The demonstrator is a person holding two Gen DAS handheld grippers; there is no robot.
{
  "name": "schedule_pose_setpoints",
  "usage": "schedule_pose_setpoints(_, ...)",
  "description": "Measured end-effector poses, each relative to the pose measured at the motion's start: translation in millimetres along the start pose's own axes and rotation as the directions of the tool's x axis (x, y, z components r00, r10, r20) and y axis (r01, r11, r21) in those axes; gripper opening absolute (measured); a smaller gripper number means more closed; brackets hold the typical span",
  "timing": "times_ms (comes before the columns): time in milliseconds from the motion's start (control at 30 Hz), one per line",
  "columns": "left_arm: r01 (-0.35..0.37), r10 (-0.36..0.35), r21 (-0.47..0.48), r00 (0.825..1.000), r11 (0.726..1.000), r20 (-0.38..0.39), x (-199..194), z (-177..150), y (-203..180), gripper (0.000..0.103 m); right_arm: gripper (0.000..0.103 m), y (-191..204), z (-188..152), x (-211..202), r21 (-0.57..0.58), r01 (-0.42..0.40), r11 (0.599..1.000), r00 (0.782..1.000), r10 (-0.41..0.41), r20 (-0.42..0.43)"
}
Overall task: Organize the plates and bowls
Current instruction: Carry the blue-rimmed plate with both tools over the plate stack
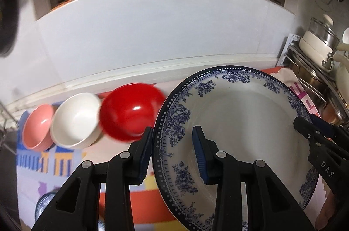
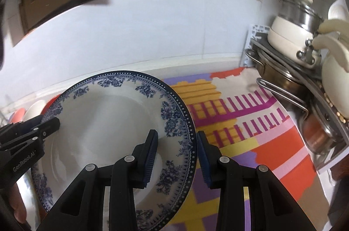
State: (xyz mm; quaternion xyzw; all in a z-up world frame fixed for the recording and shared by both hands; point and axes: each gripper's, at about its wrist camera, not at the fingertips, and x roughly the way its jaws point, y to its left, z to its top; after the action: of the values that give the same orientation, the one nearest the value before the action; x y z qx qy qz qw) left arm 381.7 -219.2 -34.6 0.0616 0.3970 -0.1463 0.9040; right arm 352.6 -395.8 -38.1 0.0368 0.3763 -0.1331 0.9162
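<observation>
A large white plate with a blue floral rim hangs tilted above the counter, held from both sides. My left gripper is shut on its left rim, one pad under the edge and one on the inner face. My right gripper is shut on the opposite rim of the plate. Each gripper shows in the other's view: the right gripper and the left gripper. By the wall stand a red bowl, a white bowl stack and a pink bowl stack.
A colourful patterned mat covers the counter. A metal rack with pots and a cream lidded pan fills the right corner. Another blue-patterned dish lies low at the left, and a wire rack stands at the far left.
</observation>
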Motion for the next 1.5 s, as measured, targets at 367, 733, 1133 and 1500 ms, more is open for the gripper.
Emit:
schedule_pose_setpoints(367,-0.064,0.066,-0.098,0.998,0.993,0.011,-50,-37,67,0.037,0.037,62,-23,-45,-0.087,-0.077,0.993,0.997,0.079,0.024)
schedule_pose_setpoints(733,-0.134,0.136,-0.159,0.991,0.978,0.005,-87,-65,127,0.037,0.037,124,-40,-70,-0.159,-0.148,0.976,0.988,0.153,0.019)
schedule_pose_setpoints(1133,-0.19,0.191,-0.203,0.981,0.961,-0.016,-116,-92,192,0.037,0.037,190,-57,-89,-0.214,-0.216,0.953,0.975,0.222,0.002)
schedule_pose_setpoints(1500,-0.229,0.218,-0.229,0.973,0.946,-0.074,-125,-125,232,0.037,0.037,237,-79,-95,-0.258,-0.262,0.93,0.965,0.259,-0.048)
